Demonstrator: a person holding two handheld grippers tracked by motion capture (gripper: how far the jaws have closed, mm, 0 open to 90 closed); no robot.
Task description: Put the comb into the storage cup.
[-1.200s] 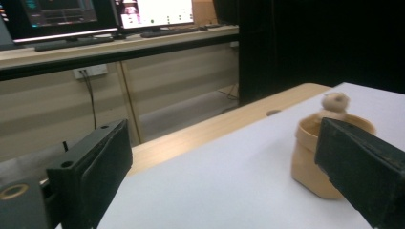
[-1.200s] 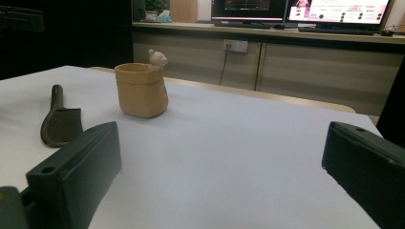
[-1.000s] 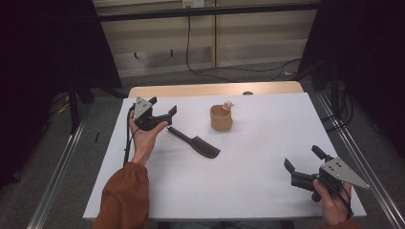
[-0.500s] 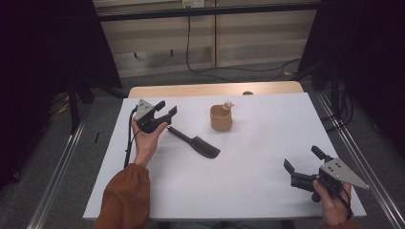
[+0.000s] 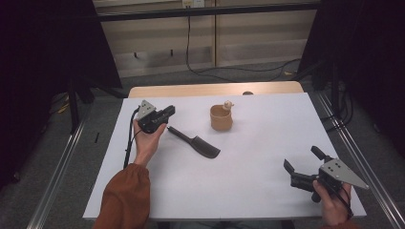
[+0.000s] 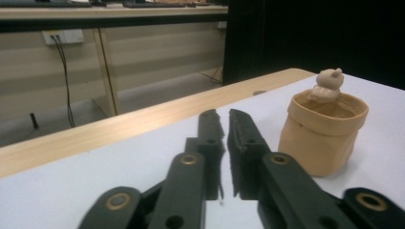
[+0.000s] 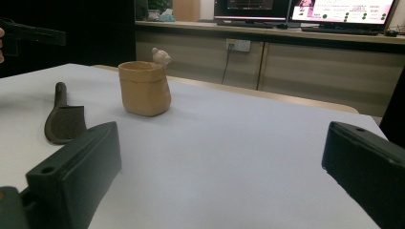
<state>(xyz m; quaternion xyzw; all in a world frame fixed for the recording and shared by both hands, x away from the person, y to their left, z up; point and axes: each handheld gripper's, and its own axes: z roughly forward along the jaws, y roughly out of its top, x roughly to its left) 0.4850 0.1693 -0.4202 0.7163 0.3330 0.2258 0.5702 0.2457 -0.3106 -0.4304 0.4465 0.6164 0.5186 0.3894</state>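
A tan cup [image 5: 221, 118] with a small figure on its rim stands upright near the table's far middle, also the cup [image 6: 323, 130] and the cup [image 7: 143, 87]. A dark comb [image 5: 196, 141] lies flat to its left front, also the comb [image 7: 63, 116]. My left gripper [image 5: 168, 112] is held above the table just left of the comb's handle, jaws nearly together with nothing between them [image 6: 225, 125]. My right gripper [image 5: 301, 159] rests near the table's front right corner, jaws wide apart and empty.
The white table sheet [image 5: 248, 181] covers a wooden top whose bare strip [image 5: 210, 89] shows at the far edge. Metal rails [image 5: 57, 167] run along both sides. Cables [image 5: 200, 67] lie on the floor beyond, and monitors [image 7: 305, 9] stand on a far desk.
The left gripper's jaws have come together from open, and the hand has shifted slightly. The right gripper has stayed in place.
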